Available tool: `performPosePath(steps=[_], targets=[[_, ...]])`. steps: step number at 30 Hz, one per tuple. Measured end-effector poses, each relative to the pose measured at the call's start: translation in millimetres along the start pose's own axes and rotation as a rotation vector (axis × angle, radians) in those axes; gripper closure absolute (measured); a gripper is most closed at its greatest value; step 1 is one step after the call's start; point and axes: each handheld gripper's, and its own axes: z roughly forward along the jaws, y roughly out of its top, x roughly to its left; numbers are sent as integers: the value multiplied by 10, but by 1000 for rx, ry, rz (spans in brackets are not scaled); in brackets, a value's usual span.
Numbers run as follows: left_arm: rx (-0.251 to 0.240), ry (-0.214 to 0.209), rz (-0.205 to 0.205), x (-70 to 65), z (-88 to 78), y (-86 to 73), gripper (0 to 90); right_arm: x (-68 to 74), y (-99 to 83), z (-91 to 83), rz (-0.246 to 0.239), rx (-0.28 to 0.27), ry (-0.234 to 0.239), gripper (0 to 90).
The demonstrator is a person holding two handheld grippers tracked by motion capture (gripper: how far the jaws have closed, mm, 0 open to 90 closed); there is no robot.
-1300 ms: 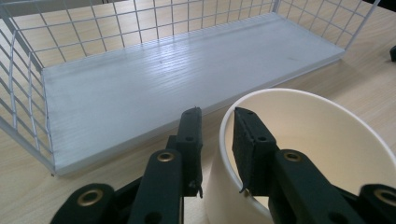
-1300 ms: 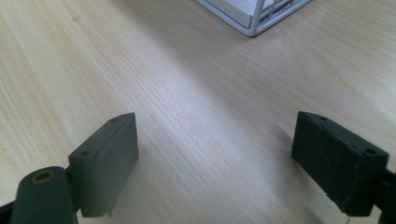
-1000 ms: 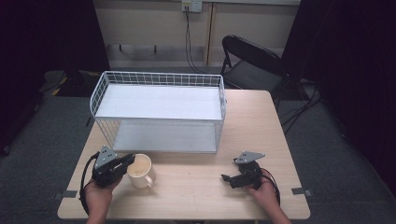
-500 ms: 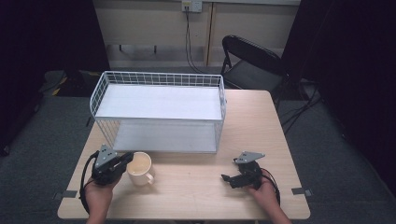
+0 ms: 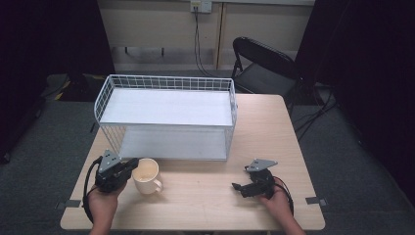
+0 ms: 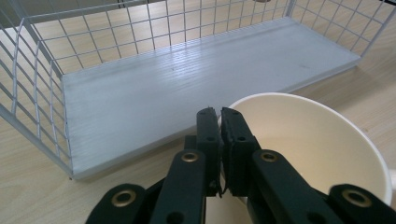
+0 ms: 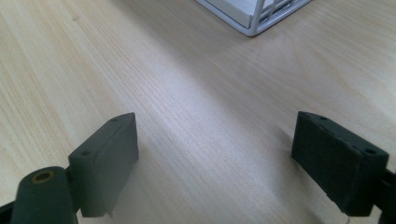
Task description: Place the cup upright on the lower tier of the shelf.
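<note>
Cup [image 5: 145, 175], cream-coloured with a handle, standing upright on the wooden table [image 5: 205, 196] just in front of the white wire rack [image 5: 166, 117], toward the table's left side. The left gripper [image 5: 131, 165] has its 2 jaws pressed together on the near rim of the cup, 1 jaw inside the wall and 1 outside, as the left gripper view shows [image 6: 219, 140]. The grip looks complete; the cup's base, as far as the high view lets one judge, rests on the table, so the lift appears not yet begun. The rack's lower shelf [image 6: 187, 88] lies open and bare directly ahead of the cup, and placing the cup there seems the likely remaining work: raise, carry forward, set down, release.

The right gripper [image 5: 237, 187] lies low over the table at the right, well apart from the cup, jaws spread wide with nothing between them [image 7: 215, 154].

Compared with the high view of 1 second ago and of half a second ago, no change is discernible: cup, rack and both grippers occupy the same places, and the left jaws were already at the rim.
</note>
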Motion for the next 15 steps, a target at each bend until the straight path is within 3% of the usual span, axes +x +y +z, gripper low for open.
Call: performPosePath(steps=[15], targets=[[-4, 16, -7, -25, 18, 5, 876, 0, 0, -1, 0, 0, -1, 140]])
